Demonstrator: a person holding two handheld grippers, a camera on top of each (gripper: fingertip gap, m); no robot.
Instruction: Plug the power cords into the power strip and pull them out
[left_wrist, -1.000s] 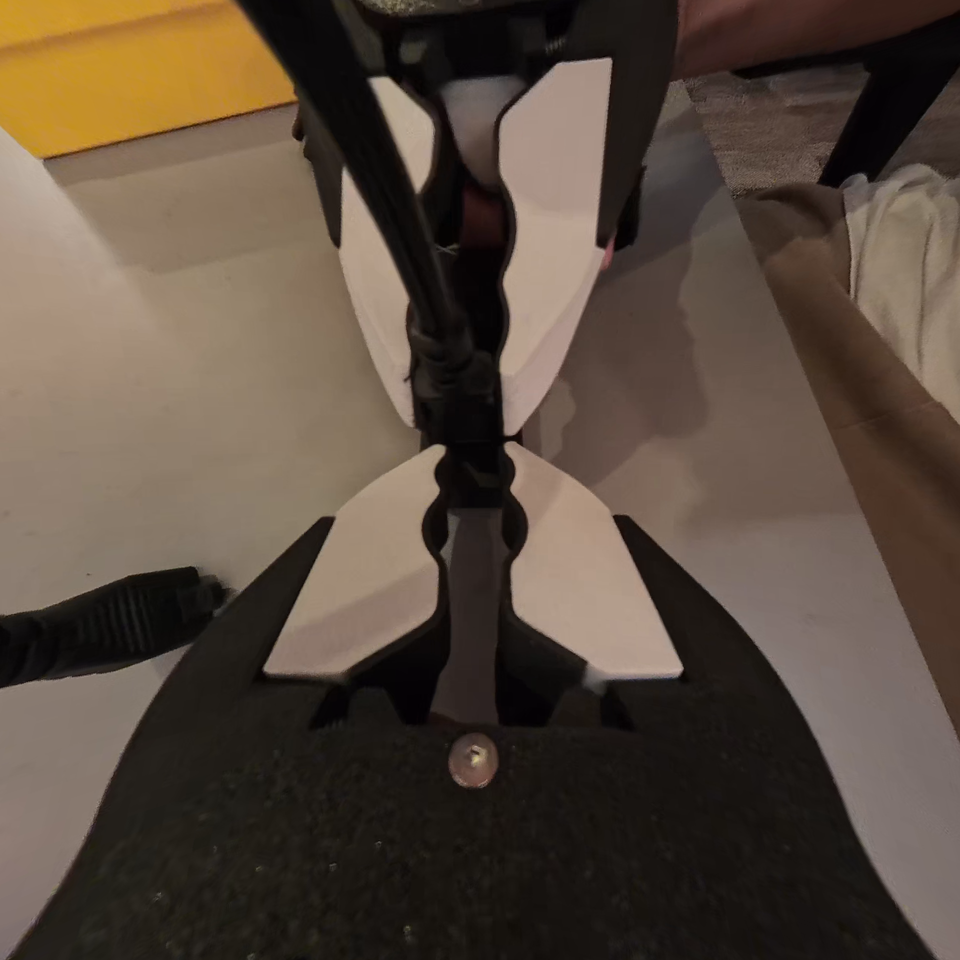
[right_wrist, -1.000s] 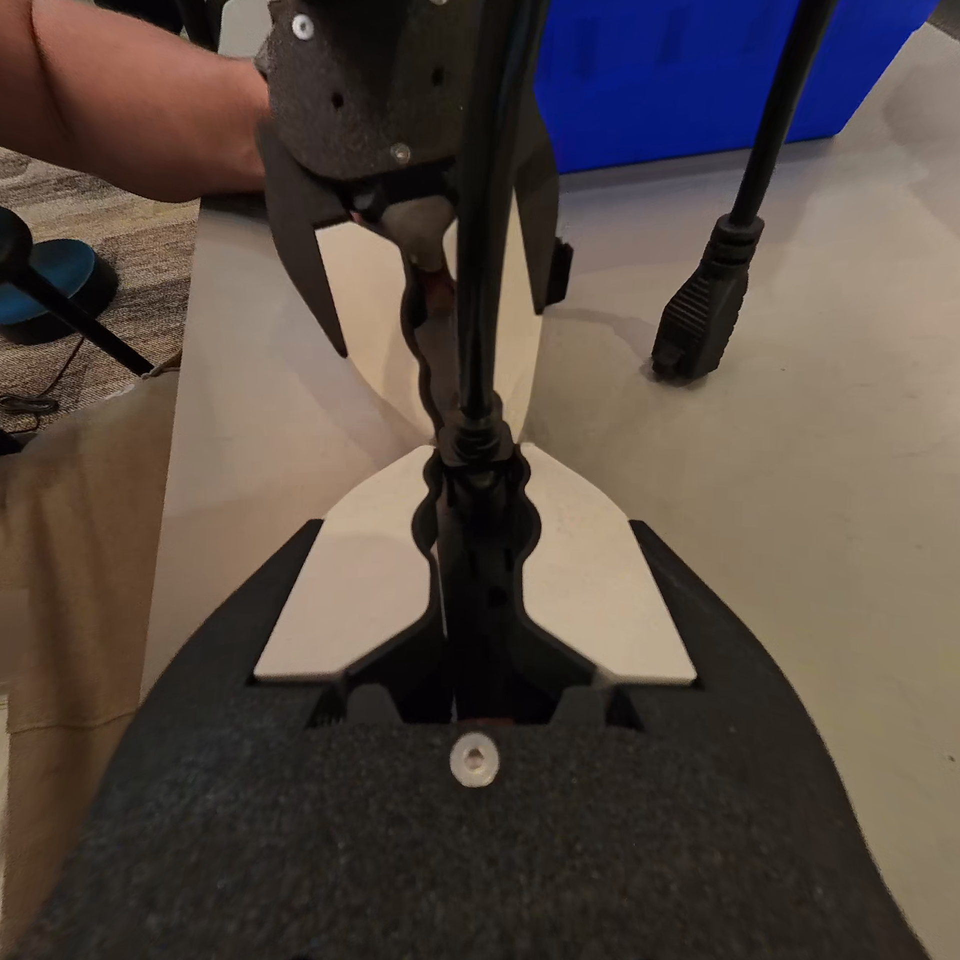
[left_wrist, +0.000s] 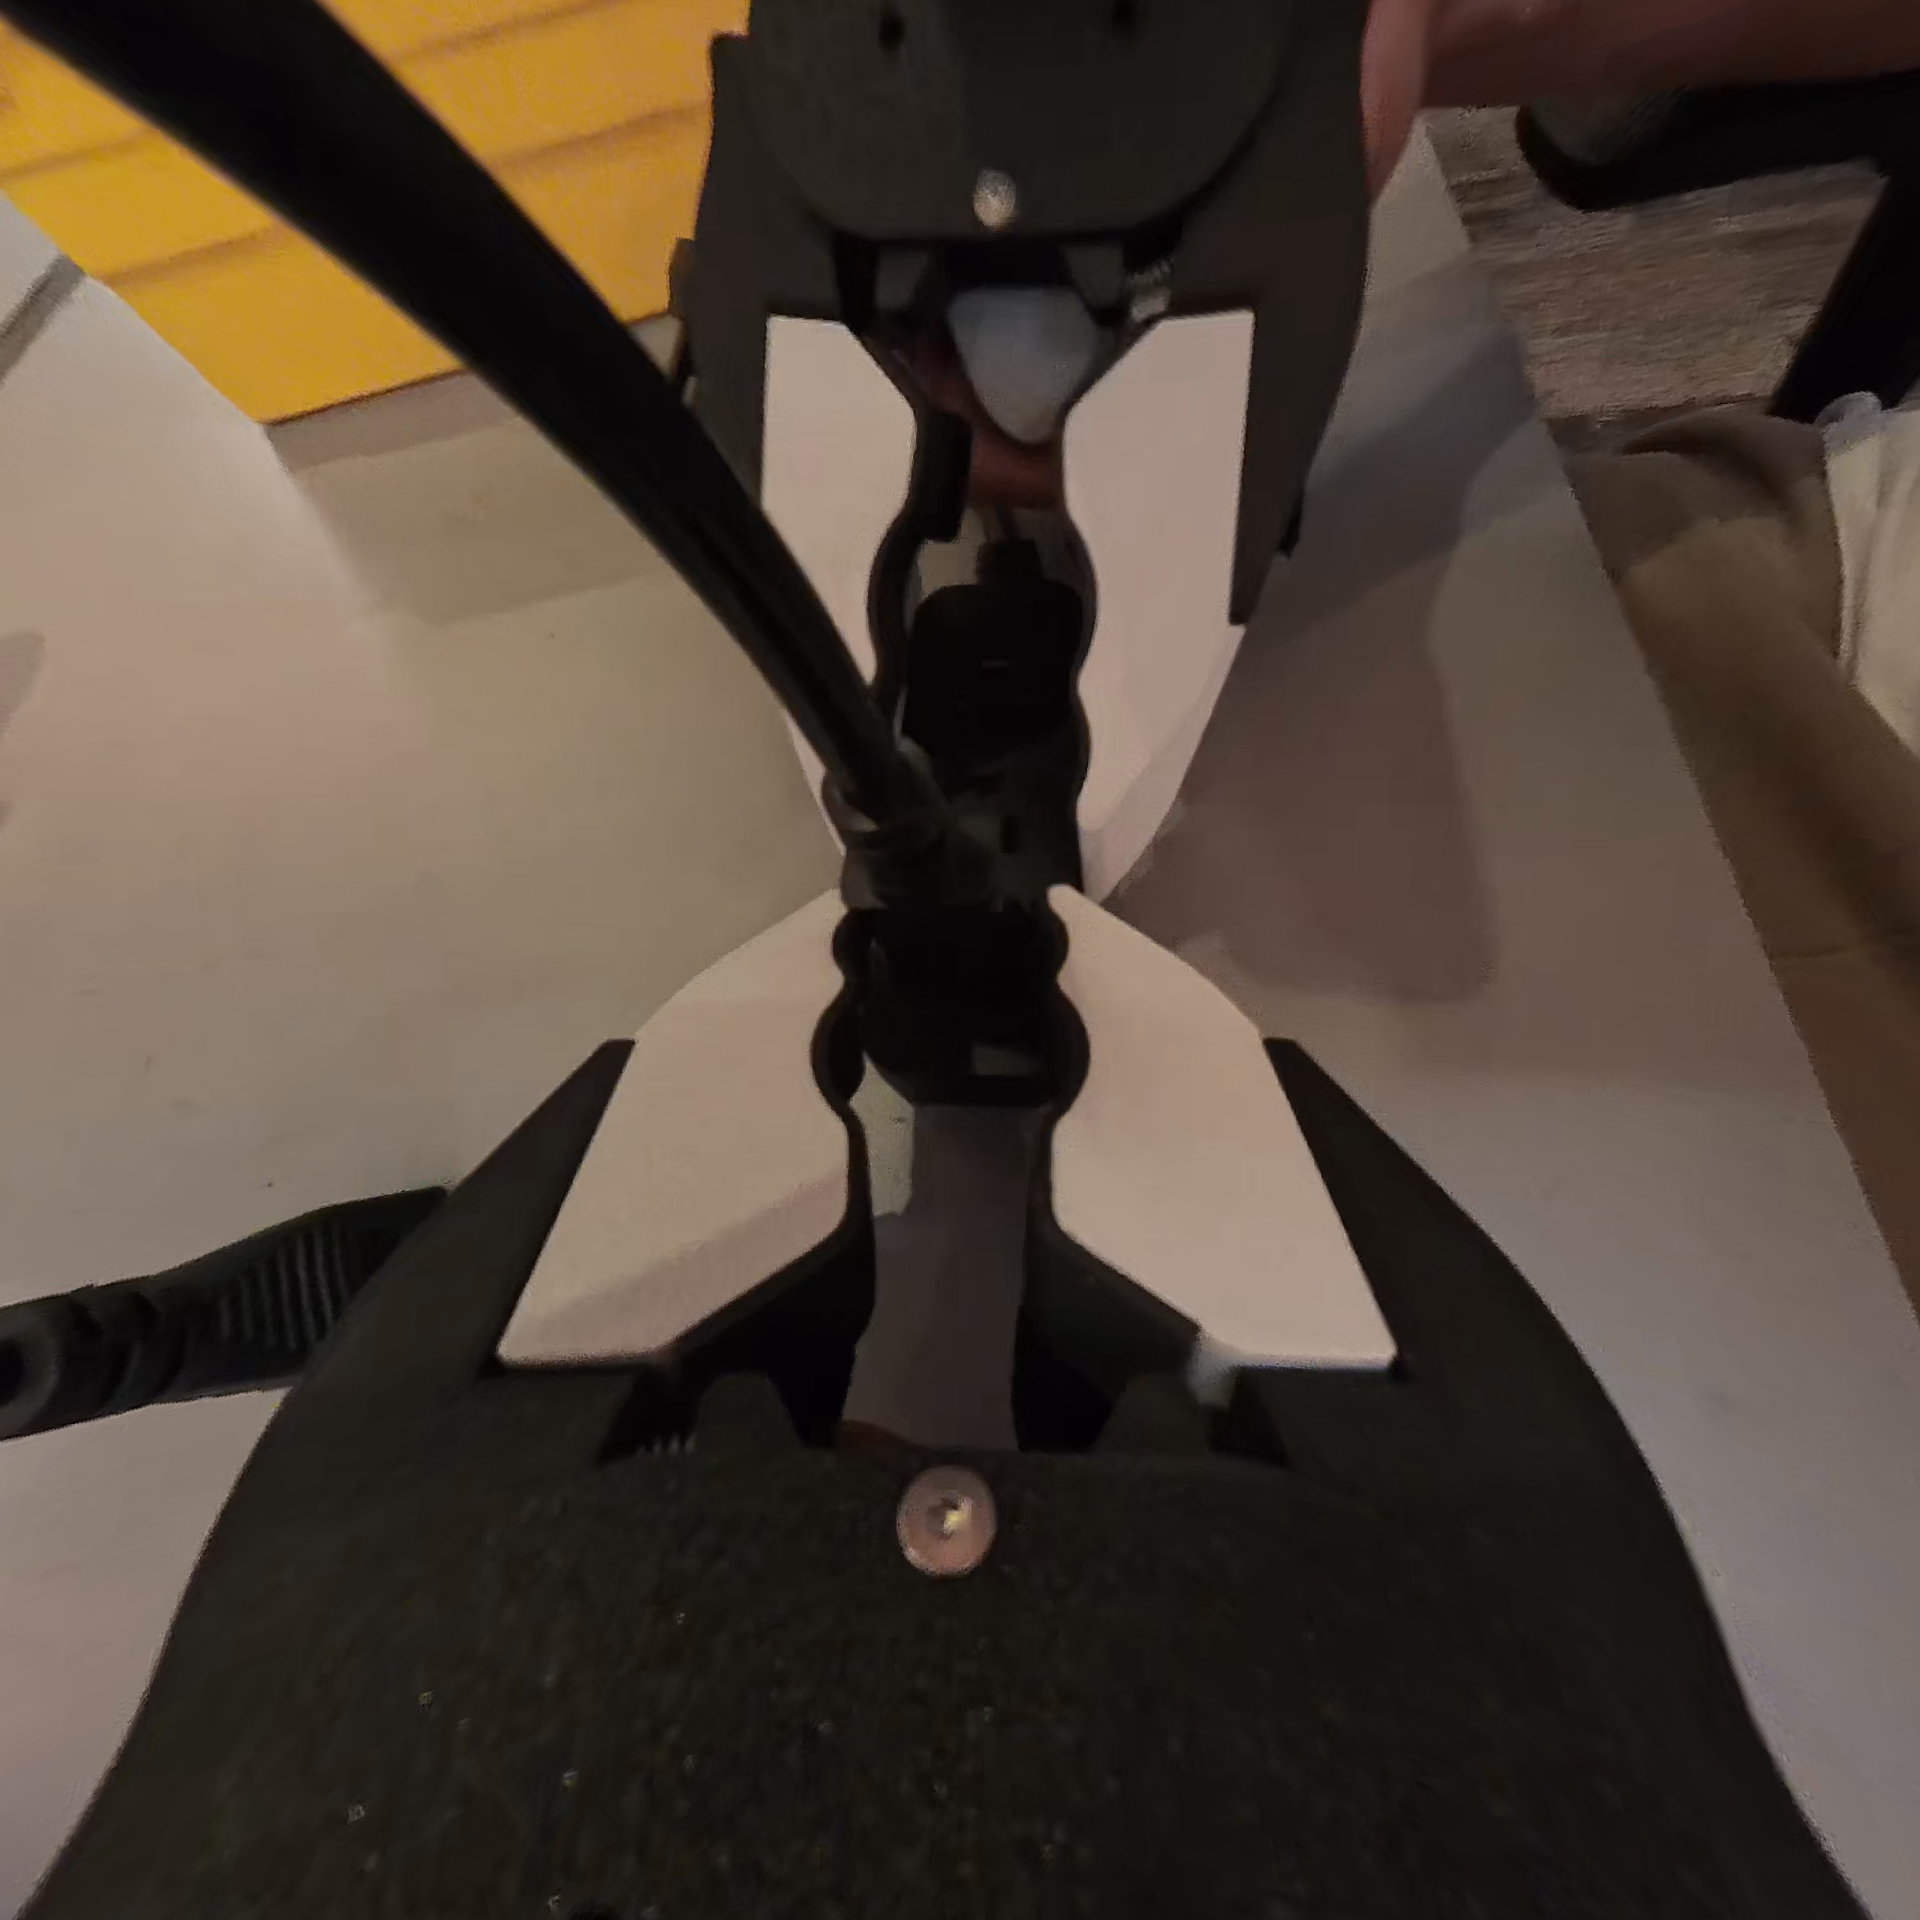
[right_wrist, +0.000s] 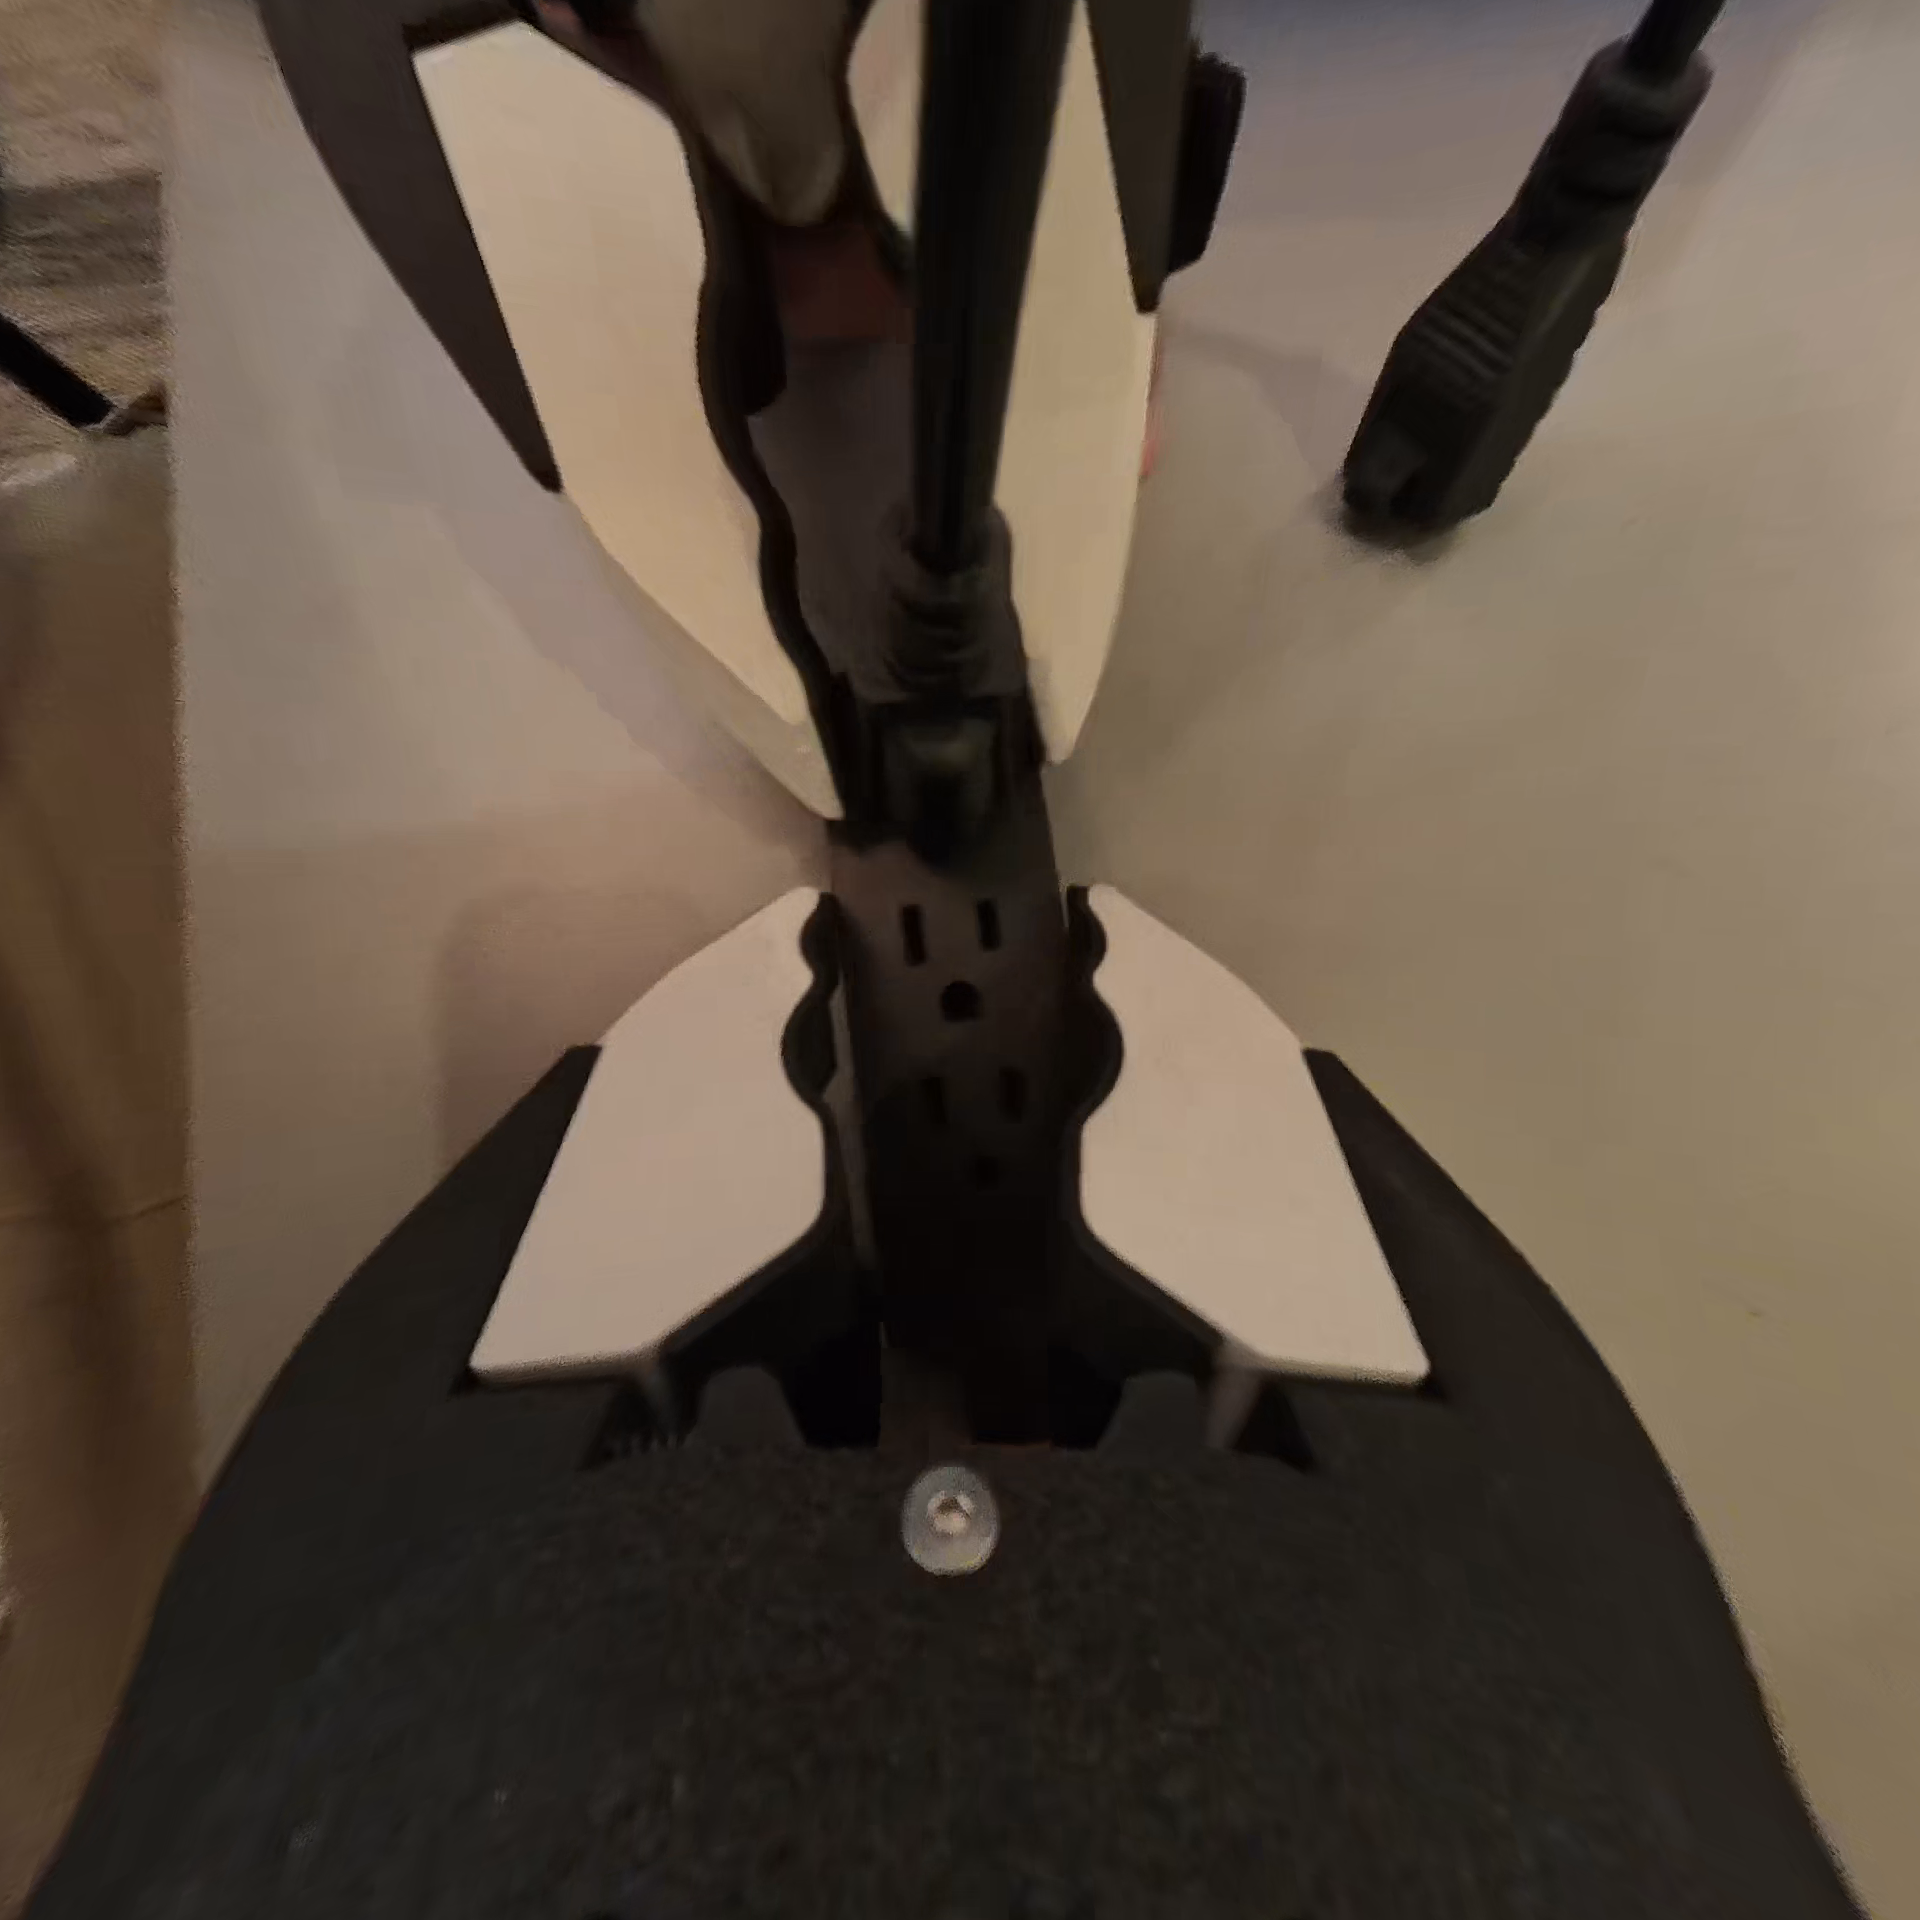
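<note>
Your right gripper (right_wrist: 951, 935) is clamped on the black power strip (right_wrist: 961, 1039), two bare outlets between its fingers. Your left gripper (left_wrist: 951, 935), facing it tip to tip, pinches the plug (left_wrist: 935, 997) seated in the strip's next outlet. A spare plug (right_wrist: 1486, 353) lies off right.

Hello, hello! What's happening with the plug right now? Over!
Right gripper clamps the power strip. Left gripper clamps the plug at the strip's far end. Spare cord lies aside.
</note>
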